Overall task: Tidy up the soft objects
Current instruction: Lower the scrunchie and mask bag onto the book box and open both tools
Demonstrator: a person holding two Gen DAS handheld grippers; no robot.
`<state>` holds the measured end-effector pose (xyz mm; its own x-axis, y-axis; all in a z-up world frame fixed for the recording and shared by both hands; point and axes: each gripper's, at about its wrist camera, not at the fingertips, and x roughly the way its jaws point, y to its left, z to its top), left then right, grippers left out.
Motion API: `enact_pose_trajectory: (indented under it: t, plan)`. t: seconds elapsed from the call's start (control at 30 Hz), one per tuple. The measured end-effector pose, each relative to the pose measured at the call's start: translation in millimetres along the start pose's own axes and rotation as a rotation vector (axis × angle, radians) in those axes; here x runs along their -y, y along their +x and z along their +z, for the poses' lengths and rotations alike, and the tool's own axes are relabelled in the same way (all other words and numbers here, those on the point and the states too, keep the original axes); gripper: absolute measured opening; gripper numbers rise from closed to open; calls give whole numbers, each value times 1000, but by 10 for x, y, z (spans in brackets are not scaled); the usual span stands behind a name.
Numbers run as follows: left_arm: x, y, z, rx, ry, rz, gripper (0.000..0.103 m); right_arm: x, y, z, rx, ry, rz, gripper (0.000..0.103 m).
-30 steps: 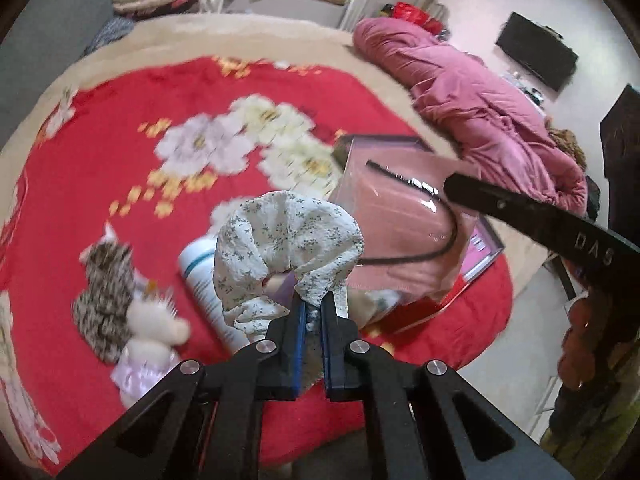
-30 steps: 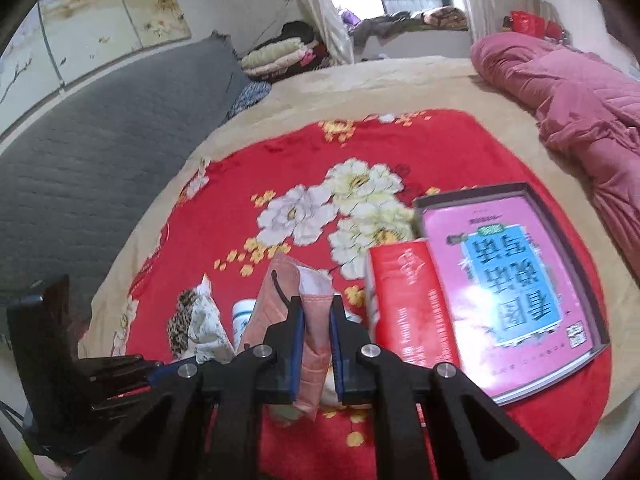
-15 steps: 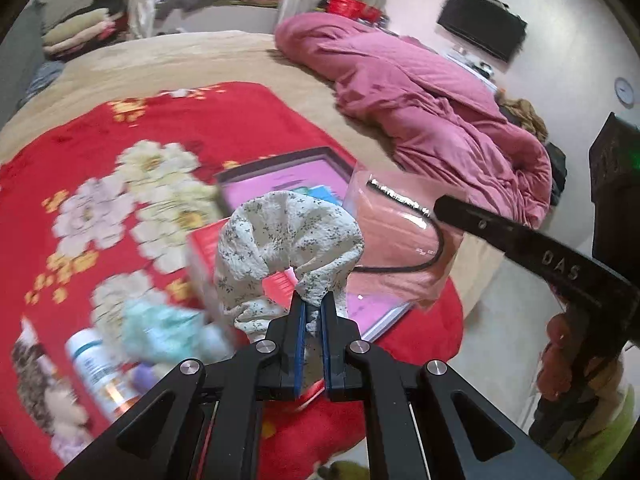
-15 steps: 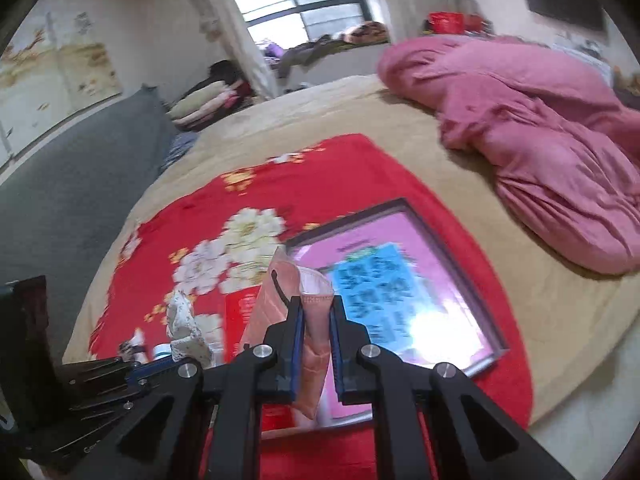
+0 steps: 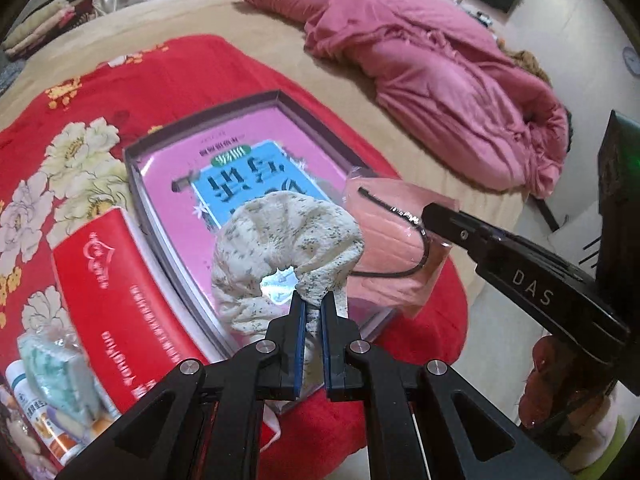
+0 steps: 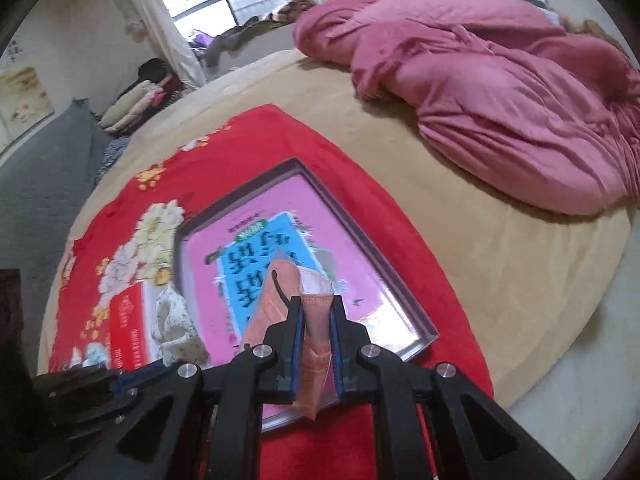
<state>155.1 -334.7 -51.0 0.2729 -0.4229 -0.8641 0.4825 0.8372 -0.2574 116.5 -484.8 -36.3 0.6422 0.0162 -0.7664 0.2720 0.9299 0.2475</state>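
My left gripper [image 5: 313, 304] is shut on a white floral scrunchie [image 5: 280, 236], held above a flat grey tray [image 5: 132, 168] with a pink and blue printed bottom. My right gripper [image 6: 317, 312] is shut on a pink face mask in clear wrap [image 6: 280, 300], also held over that tray [image 6: 400, 284]. In the left wrist view the mask [image 5: 392, 248] hangs just right of the scrunchie, held by the right gripper's fingers [image 5: 452, 220]. In the right wrist view the scrunchie [image 6: 172, 320] shows at lower left.
A red box [image 5: 112, 292] lies left of the tray on the red floral blanket [image 5: 160, 68]. A mint packet [image 5: 52, 376] and a white bottle [image 5: 36, 416] lie at the far left. A crumpled pink duvet [image 5: 440, 76] fills the bed's far right.
Both grippers have swung right across the bed with their loads, from over the toys and bottle to over the tray. Both stayed shut.
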Motion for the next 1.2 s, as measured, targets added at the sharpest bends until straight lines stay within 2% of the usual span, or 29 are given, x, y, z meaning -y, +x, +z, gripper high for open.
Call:
enact_pose_trajectory:
  t: [0.2, 0.37, 0.67, 0.73, 0.8, 0.9, 1.07, 1.2]
  plan:
    - [70, 253, 23, -54, 4, 7, 7, 124, 238, -1, -35, 21, -34, 12]
    - [65, 406, 15, -79, -1, 21, 7, 114, 378, -4, -44, -26, -87, 12]
    - [52, 577, 20, -102, -11, 26, 7, 160, 447, 7, -49, -33, -114, 13]
    - [64, 606, 22, -110, -6, 27, 7, 161, 431, 19, -42, -39, -119, 15]
    - [75, 633, 22, -118, 0, 30, 7, 156, 410, 27, -38, -48, -116, 24]
    - [84, 663, 7, -128, 2, 37, 7, 165, 371, 38, -30, -50, -117, 30]
    - [66, 704, 0, -137, -16, 34, 8, 196, 273, 28, -19, -40, -119, 32]
    - [27, 695, -12, -136, -30, 40, 15, 215, 206, 22, -14, -33, -118, 33]
